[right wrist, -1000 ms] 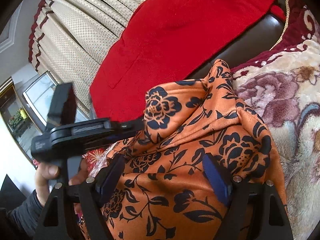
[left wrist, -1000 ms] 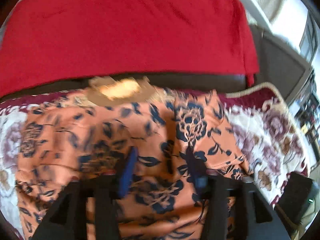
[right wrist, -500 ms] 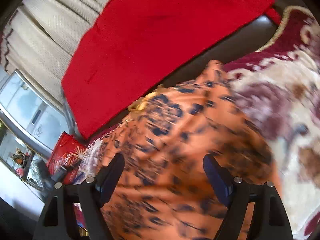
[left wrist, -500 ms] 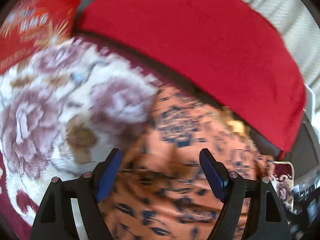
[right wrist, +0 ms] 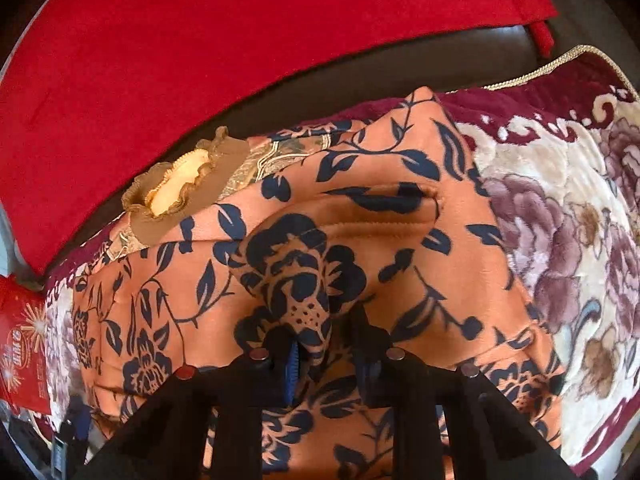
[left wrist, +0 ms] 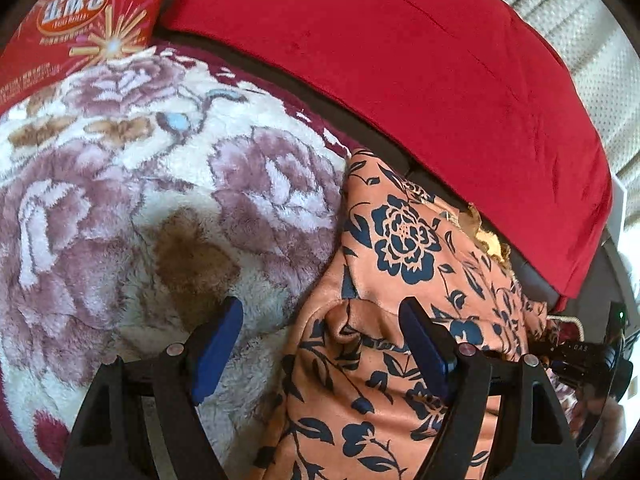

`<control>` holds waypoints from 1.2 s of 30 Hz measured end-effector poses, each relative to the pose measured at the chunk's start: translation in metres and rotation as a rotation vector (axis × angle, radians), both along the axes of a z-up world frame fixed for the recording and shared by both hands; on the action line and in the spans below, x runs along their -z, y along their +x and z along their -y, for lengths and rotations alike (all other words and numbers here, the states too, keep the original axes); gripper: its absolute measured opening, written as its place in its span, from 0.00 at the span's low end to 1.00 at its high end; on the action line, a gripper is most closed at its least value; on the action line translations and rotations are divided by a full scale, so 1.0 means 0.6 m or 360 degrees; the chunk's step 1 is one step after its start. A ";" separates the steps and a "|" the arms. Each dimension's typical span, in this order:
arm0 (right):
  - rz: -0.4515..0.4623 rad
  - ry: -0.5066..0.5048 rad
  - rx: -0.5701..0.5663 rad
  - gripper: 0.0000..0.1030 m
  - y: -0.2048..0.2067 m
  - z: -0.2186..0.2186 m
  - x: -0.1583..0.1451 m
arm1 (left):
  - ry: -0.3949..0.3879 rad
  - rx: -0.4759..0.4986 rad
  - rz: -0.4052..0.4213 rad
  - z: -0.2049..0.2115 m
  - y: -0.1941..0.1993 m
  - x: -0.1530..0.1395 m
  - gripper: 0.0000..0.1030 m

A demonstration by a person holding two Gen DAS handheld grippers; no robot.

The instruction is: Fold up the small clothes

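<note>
An orange garment with dark blue flowers (left wrist: 404,232) lies crumpled on a plush floral blanket (left wrist: 120,200). My left gripper (left wrist: 320,316) is open over the garment's left edge. Its left finger hangs above the blanket and its right finger above the cloth, neither pressing. In the right wrist view the same garment (right wrist: 440,280) fills the middle, with a tan ruffled collar (right wrist: 180,184) at its far side. My right gripper (right wrist: 324,344) points steeply down and its jaws are closing. A raised fold of the orange cloth is pinched between them.
A red cloth (left wrist: 400,60) drapes a dark sofa back behind the garment, also seen as the red cloth (right wrist: 200,40). A red snack bag (left wrist: 72,20) lies at the blanket's far left corner. The floral blanket (right wrist: 560,220) extends right of the garment.
My left gripper swung from the middle of the garment to its left edge and its jaws widened. My right gripper tipped downward and closed from wide open onto a fold of the cloth.
</note>
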State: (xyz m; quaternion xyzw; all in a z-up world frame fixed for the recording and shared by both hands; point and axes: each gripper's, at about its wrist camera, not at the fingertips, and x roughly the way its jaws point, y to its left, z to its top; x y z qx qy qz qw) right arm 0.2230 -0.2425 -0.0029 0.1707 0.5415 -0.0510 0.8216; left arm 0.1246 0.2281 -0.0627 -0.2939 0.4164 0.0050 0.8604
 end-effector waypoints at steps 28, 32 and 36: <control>0.0392 0.0562 0.0170 0.11 -0.073 0.141 0.039 | 0.0141 -0.0009 0.0011 0.020 0.007 0.004 0.81; 0.0465 0.0418 0.0177 0.10 -0.100 0.138 0.002 | 0.0118 -0.0010 0.0012 0.014 0.006 0.003 0.81; 0.0282 0.0400 0.0154 0.23 -0.097 0.149 0.043 | 0.0137 0.0001 0.0045 0.010 -0.008 -0.003 0.81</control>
